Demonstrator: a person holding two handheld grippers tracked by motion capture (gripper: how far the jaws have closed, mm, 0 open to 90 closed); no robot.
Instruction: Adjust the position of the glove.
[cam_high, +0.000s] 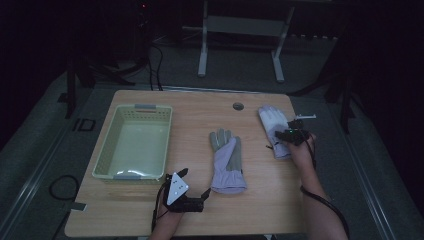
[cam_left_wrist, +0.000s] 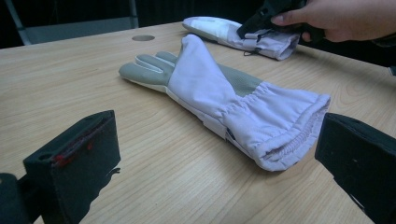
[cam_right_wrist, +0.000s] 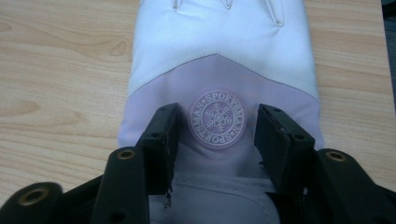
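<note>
Two lilac-and-white gloves lie on the wooden table (cam_high: 195, 112). One glove (cam_high: 227, 160) lies mid-table, grey palm up, with its cuff toward the front edge. In the left gripper view this glove (cam_left_wrist: 224, 93) lies just ahead, its cuff between the wide-open jaws. My left gripper (cam_high: 196, 181) sits near the front edge, left of that cuff, and is open. The other glove (cam_high: 271, 121) lies at the far right, back up. My right gripper (cam_high: 292, 134) hovers over its cuff end. In the right gripper view, that gripper (cam_right_wrist: 217, 119) is open, its jaws straddling the glove's round snowflake logo (cam_right_wrist: 218, 119).
A pale green plastic basket (cam_high: 135, 108) with nothing in it stands on the table's left half. A round cable hole (cam_high: 238, 106) sits near the far edge. Beyond the table, a white desk frame (cam_high: 240, 30) stands on the dark floor. A cable loop (cam_high: 62, 186) lies on the floor at left.
</note>
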